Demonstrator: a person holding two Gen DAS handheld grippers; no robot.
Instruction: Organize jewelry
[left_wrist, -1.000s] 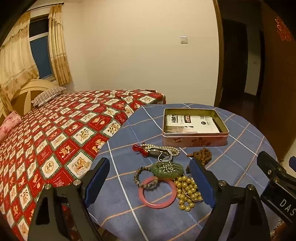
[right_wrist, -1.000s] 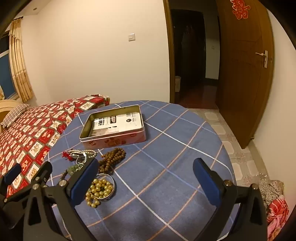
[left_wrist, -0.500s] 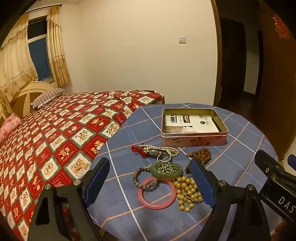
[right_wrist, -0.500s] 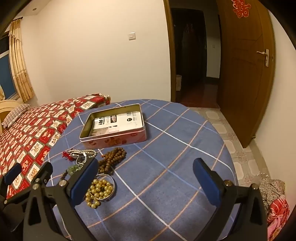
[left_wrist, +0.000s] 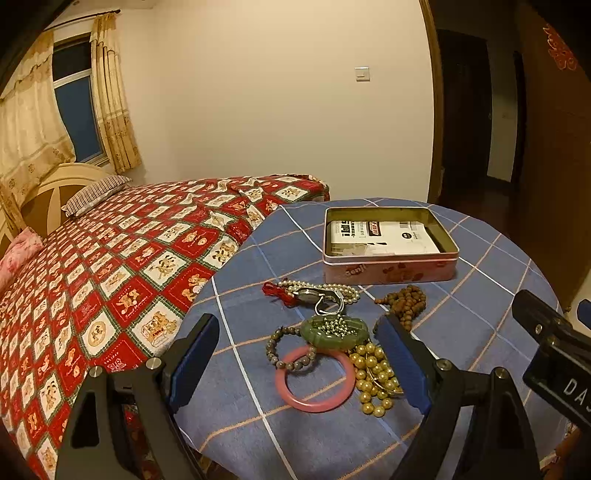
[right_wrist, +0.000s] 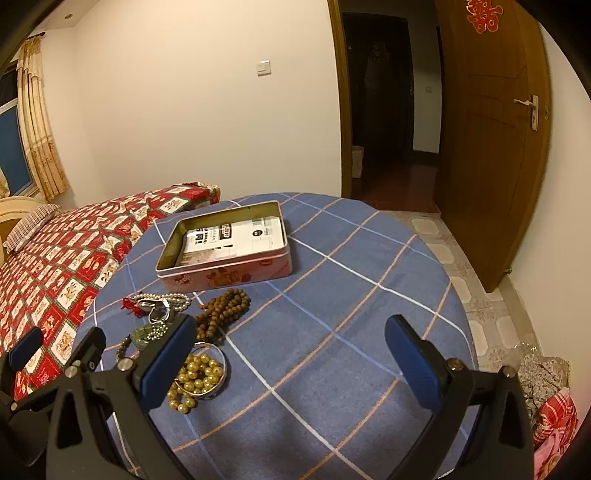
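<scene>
A heap of jewelry lies on the blue checked tablecloth (left_wrist: 480, 295): a pink bangle (left_wrist: 314, 378), a grey bead bracelet (left_wrist: 286, 347), a green jade pendant (left_wrist: 334, 330), gold beads (left_wrist: 371, 376), brown wooden beads (left_wrist: 404, 301) and a pearl string with a red tassel (left_wrist: 314, 290). Behind them stands an open pink tin (left_wrist: 389, 245) with a white packet inside. My left gripper (left_wrist: 299, 354) hovers open above the heap. My right gripper (right_wrist: 291, 354) is open over bare cloth, right of the gold beads (right_wrist: 195, 376) and wooden beads (right_wrist: 223, 308). The tin (right_wrist: 225, 251) lies beyond.
A bed with a red patterned cover (left_wrist: 110, 266) touches the table's left side. At the right an open wooden door (right_wrist: 491, 147) leads to a dark hallway. Tiled floor and a bundle of cloth (right_wrist: 546, 391) lie beyond the table's right edge.
Both views have shifted only slightly; the jewelry and tin sit a little lower and closer in the right wrist view. Both grippers stay open and nothing was taken hold of.
</scene>
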